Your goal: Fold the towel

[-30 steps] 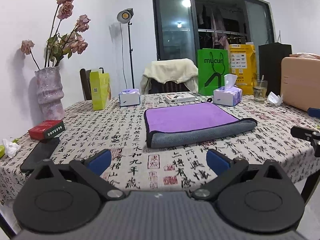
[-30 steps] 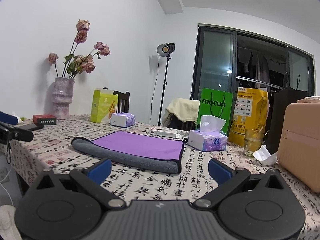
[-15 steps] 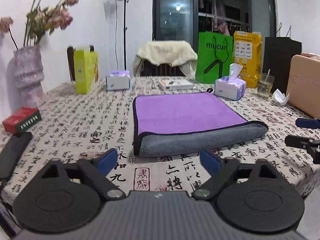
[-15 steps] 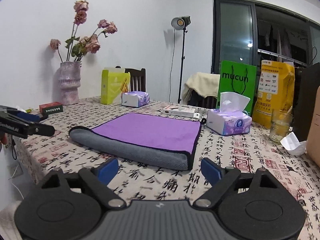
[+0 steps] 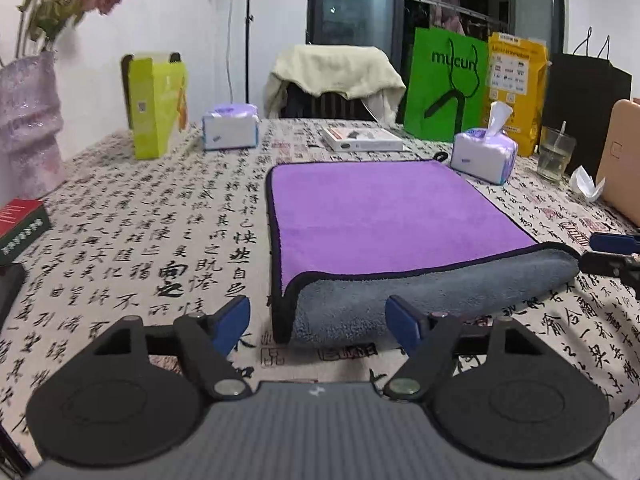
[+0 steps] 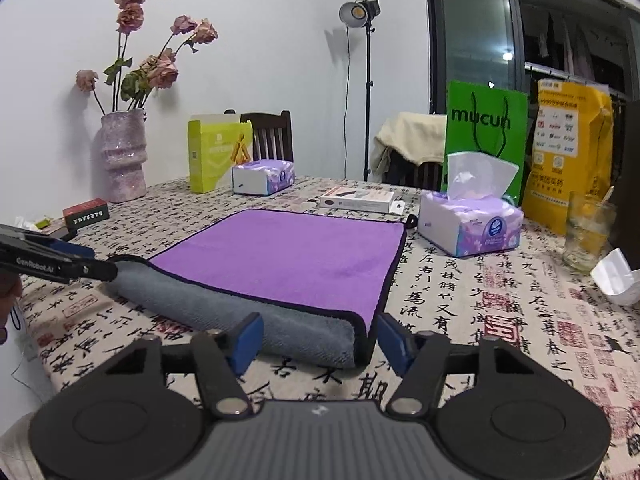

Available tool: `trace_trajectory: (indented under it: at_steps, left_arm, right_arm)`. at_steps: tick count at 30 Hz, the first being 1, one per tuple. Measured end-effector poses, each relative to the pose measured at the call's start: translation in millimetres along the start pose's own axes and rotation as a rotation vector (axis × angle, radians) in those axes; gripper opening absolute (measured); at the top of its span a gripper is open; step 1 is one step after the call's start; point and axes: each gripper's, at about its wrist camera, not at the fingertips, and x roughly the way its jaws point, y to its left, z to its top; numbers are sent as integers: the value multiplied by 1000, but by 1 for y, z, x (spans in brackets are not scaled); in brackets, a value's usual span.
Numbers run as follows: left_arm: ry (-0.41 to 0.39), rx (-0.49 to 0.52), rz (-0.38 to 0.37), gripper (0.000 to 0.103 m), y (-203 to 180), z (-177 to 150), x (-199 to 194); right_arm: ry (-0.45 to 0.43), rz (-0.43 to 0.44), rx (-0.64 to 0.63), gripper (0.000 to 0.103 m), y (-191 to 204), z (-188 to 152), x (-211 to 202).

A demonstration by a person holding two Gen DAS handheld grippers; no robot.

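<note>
A purple towel with a black hem lies folded on the table, its grey underside rolled up along the near fold. It also shows in the right wrist view. My left gripper is open, its blue pads on either side of the fold's near-left corner. My right gripper is open around the fold's right corner. Each gripper shows side-on in the other's view: the right one and the left one, at the towel's ends.
The table wears a calligraphy-print cloth. A tissue pack, a glass, green bag, flat box, vase and red box stand around the towel.
Both grippers have moved in toward the towel's near fold, each now straddling a corner of it. The towel has not moved.
</note>
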Motion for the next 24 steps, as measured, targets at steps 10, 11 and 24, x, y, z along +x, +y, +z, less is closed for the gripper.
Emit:
trace_trajectory:
  at_steps: [10, 11, 24]
  left_arm:
    - [80, -24, -55, 68, 11, 12, 29]
    - [91, -30, -67, 65, 12, 13, 31]
    - [120, 25, -85, 28, 11, 19, 34]
  right_arm:
    - [93, 66, 127, 26, -38, 12, 45]
    - [104, 74, 142, 26, -42, 13, 48]
    - [207, 120, 90, 9, -42, 17, 67]
